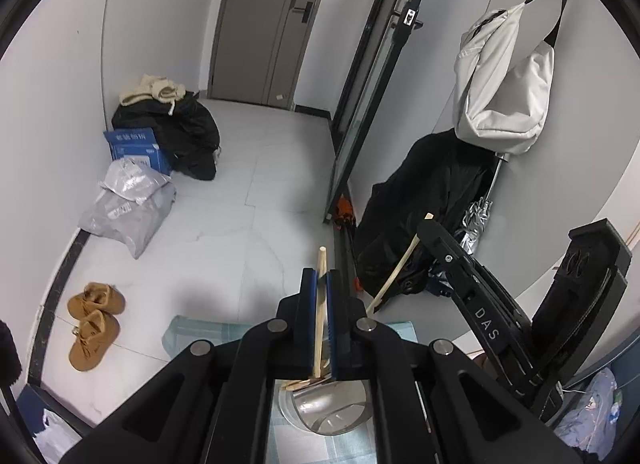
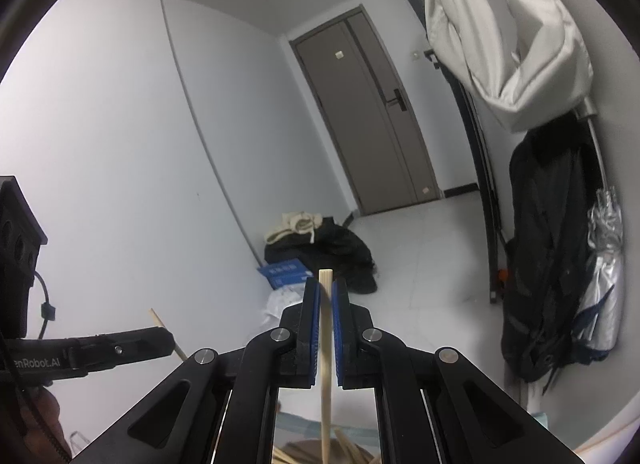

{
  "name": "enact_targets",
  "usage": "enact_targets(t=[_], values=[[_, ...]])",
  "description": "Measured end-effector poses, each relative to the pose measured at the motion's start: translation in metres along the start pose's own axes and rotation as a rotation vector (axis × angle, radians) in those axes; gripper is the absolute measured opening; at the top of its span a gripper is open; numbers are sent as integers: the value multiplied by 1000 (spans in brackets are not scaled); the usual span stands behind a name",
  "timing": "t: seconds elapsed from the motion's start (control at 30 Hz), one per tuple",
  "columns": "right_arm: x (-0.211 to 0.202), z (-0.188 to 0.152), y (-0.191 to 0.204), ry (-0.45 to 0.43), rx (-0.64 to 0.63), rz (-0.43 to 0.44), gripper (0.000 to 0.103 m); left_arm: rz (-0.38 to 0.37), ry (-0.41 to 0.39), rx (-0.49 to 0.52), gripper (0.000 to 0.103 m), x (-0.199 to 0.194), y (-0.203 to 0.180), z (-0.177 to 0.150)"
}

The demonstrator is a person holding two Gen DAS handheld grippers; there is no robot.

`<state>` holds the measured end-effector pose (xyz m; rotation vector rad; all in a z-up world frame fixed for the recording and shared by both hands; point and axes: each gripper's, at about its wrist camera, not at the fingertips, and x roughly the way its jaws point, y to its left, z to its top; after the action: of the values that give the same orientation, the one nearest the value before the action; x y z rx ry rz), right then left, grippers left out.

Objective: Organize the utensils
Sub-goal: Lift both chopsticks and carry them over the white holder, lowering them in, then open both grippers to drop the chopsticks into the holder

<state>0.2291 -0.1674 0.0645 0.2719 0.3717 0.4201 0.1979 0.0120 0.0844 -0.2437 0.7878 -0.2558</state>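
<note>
At lower centre of each view, one chopstick [image 1: 320, 304] is clamped by the left gripper [image 1: 322, 284], another chopstick [image 2: 326, 328] by the right gripper [image 2: 326, 296].

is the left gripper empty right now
No, the left gripper has its blue-padded jaws shut on a wooden chopstick above the metal container.

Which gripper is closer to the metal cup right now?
Left. The left gripper, shut on a chopstick, hangs directly above the metal cup. The right gripper holds another chopstick off to the cup's right, farther away.
</note>
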Motion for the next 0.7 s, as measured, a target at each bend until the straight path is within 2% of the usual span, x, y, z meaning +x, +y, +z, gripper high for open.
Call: enact_targets(t=[0.27, 0.43, 0.53, 0.7], values=[[-7, -18, 3, 1, -47, -5, 6, -15, 29, -23, 1, 13, 3, -10], [-11, -29, 13, 15, -129, -6, 6, 13, 8, 23, 1, 12, -4, -20], [-12, -36, 16, 33, -163, 8, 6, 14, 19, 33, 1, 15, -8, -28], [-10, -54, 17, 86, -191, 11, 6, 26, 29, -5, 1, 23, -9, -42]])
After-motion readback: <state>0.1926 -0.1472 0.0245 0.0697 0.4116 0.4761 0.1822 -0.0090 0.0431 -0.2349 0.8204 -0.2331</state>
